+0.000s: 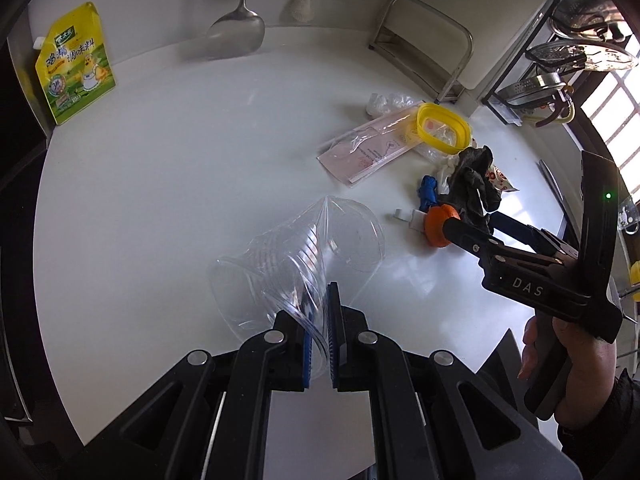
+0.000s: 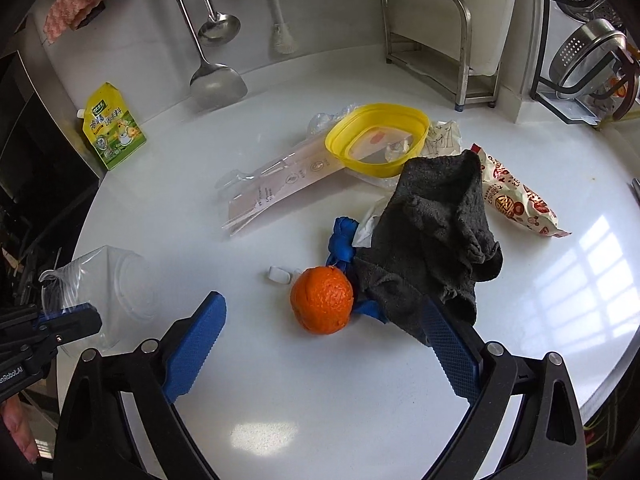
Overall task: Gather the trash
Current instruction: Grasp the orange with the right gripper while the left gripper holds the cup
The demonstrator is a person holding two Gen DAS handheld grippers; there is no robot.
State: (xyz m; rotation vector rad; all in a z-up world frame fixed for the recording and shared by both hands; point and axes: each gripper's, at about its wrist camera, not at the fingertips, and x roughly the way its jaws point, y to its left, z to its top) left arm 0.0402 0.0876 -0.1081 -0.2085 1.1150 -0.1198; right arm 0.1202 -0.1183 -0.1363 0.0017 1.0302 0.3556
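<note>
The left gripper (image 1: 320,332) is clamped on the rim of a clear plastic cup (image 1: 296,256), crushing the thin wall flat between its blue pads, so one piece of trash is in hand — though no bin or bag shows in either view, and I cannot say where it will go. The right gripper (image 2: 320,344) has its fingers spread wide and holds nothing; it sits low over the white counter (image 2: 280,420) with an orange peel (image 2: 322,300) lying between and just beyond its fingertips, which I judge to be the next pick. Most of the job looks to be left. Past the peel lie a small white scrap (image 2: 280,274), a knotted blue piece (image 2: 342,240), a dark grey rag (image 2: 436,240) draped over some of the pile, a clear-and-pink flat wrapper (image 2: 280,192), a yellow tub (image 2: 376,138) resting partly on that wrapper, crumpled clear film (image 2: 328,120) behind it, and a red-printed snack packet (image 2: 516,196) to the far right. The peel is rounded, rough-skinned and torn at one edge — likely hollow and soft. The cup is see-through, ribbed and badly dented, lying on its side at the near left of the counter. A yellow-green seasoning pouch (image 2: 114,128) stands at the far left against the wall, probably not trash.
</note>
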